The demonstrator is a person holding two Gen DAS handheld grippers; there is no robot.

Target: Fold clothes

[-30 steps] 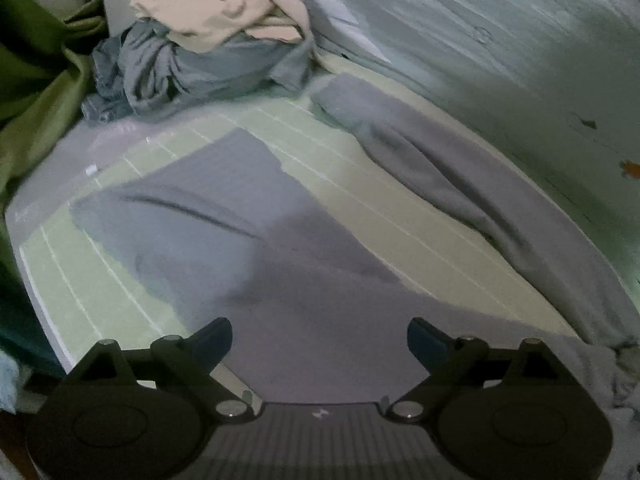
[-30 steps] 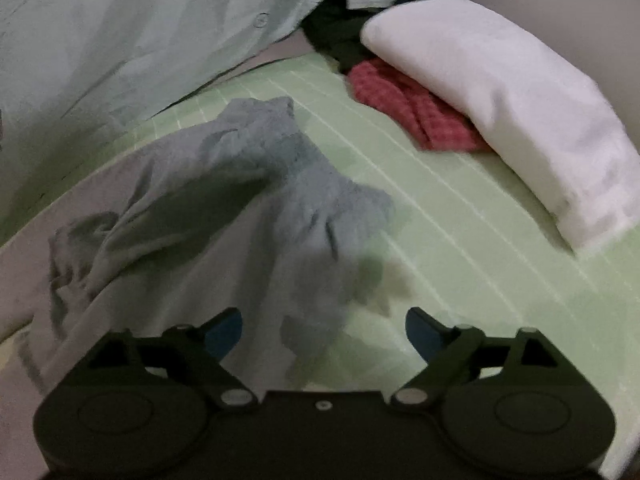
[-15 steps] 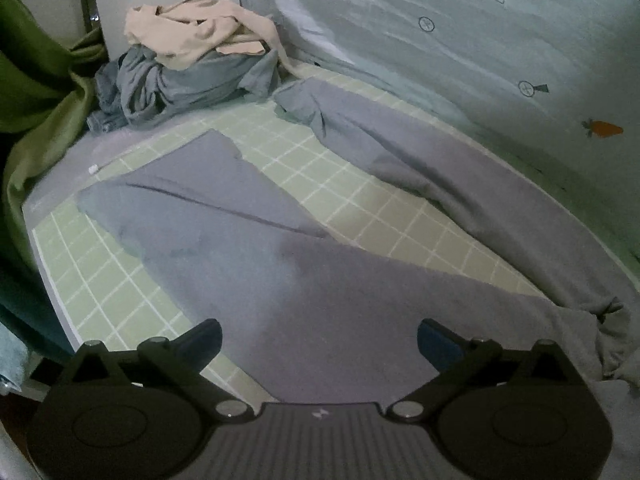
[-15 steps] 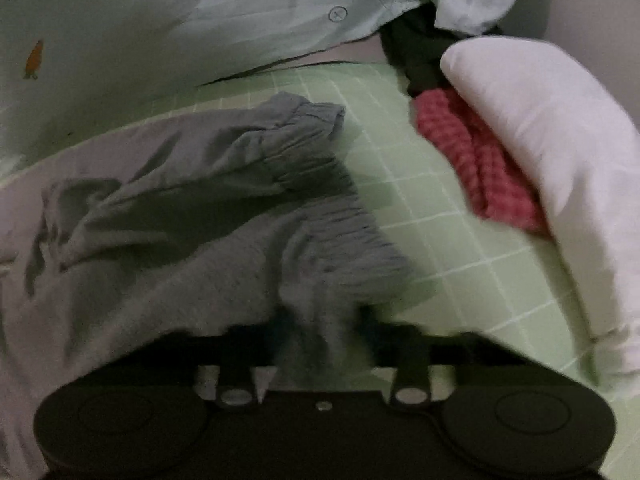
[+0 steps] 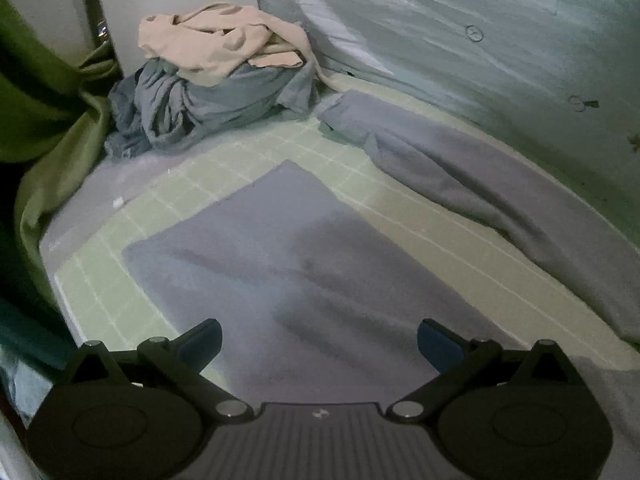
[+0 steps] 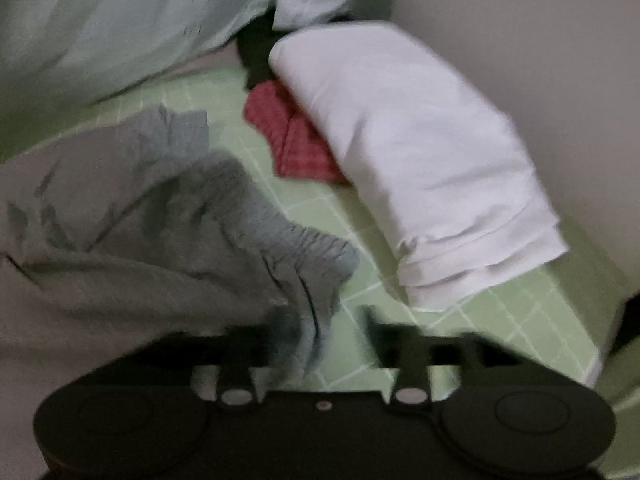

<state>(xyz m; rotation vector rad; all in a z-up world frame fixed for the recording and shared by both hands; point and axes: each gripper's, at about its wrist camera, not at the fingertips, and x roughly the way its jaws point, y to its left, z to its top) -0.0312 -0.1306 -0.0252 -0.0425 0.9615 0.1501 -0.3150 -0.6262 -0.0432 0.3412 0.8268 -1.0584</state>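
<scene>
Waistband bunches up: the right gripper (image 6: 316, 344), wide open a second ago, now looks clamped on the grey trousers (image 6: 120, 232) lying across the green mat (image 6: 500, 320), though blur hides its fingertips. Left gripper (image 5: 319, 338) hovers open over one leg. Fold can start.

Ahead of my left gripper (image 5: 318, 338) the near trouser leg (image 5: 280, 256) is lying flat, and bare green checked sheet (image 5: 404, 216) is showing in a lane between it and the far trouser leg (image 5: 480, 188). The clothes pile (image 5: 208, 92) is blocking the far corner, the green curtain (image 5: 48, 128) is hanging along the left edge, and the pale blue bedding (image 5: 460, 40) is walling off the far side. On my right, a strip of sheet (image 6: 500, 320) is lying open between the bunched waistband (image 6: 280, 240) and the white folded cloth (image 6: 420, 152), with the red cloth (image 6: 292, 140) closing its far end
</scene>
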